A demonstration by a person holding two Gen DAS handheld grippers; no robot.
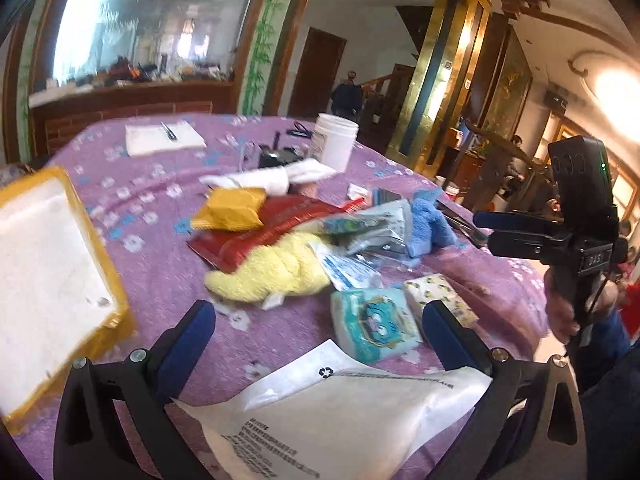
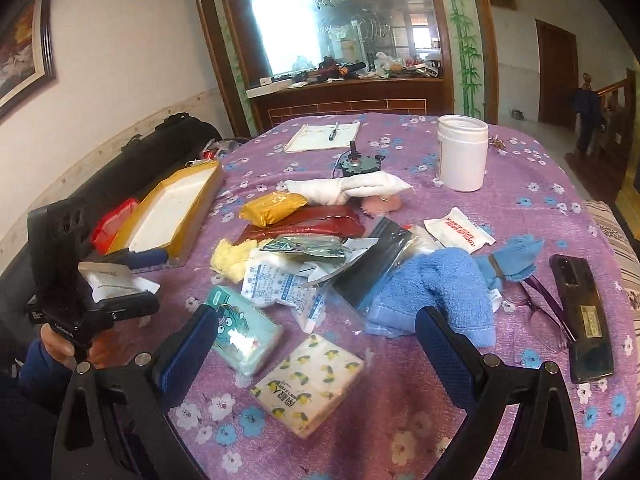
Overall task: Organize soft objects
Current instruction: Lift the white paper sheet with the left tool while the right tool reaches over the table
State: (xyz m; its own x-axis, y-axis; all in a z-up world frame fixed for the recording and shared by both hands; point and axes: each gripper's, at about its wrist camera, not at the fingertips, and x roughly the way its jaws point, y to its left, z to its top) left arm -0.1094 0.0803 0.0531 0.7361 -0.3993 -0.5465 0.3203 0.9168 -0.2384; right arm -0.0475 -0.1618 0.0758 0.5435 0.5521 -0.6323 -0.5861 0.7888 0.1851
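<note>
Purple floral tablecloth (image 2: 500, 216) covers the whole table and carries everything else. Against its left edge sits a yellow-rimmed tray (image 2: 176, 208) with a white, bare floor; in the left wrist view that tray (image 1: 52, 280) fills the left side. Spread over the middle of the cloth is a heap of soft things: a blue towel (image 2: 436, 288) lies on the right of the heap, a dark red pouch (image 2: 304, 220) lies behind it, a yellow fluffy cloth (image 1: 272, 272) pokes out on the left, and a rolled white cloth (image 2: 352, 190) lies at the far side. A white jar (image 2: 462, 152) stands upright beyond the heap, well apart from the tray. A dark phone (image 2: 582, 312) lies flat near the right edge, with purple-framed glasses (image 2: 540, 300) just beside it. Nearer the cameras lie two tissue packs side by side: a lemon-print pack (image 2: 308, 384) and a teal cartoon pack (image 2: 244, 332). The left gripper (image 2: 132, 280) is clamped on a white plastic bag (image 1: 344, 412), which hangs between its jaws above the cloth, near the tray. The right gripper (image 2: 312, 352) hovers with its jaws spread wide over the two tissue packs, holding nothing.
</note>
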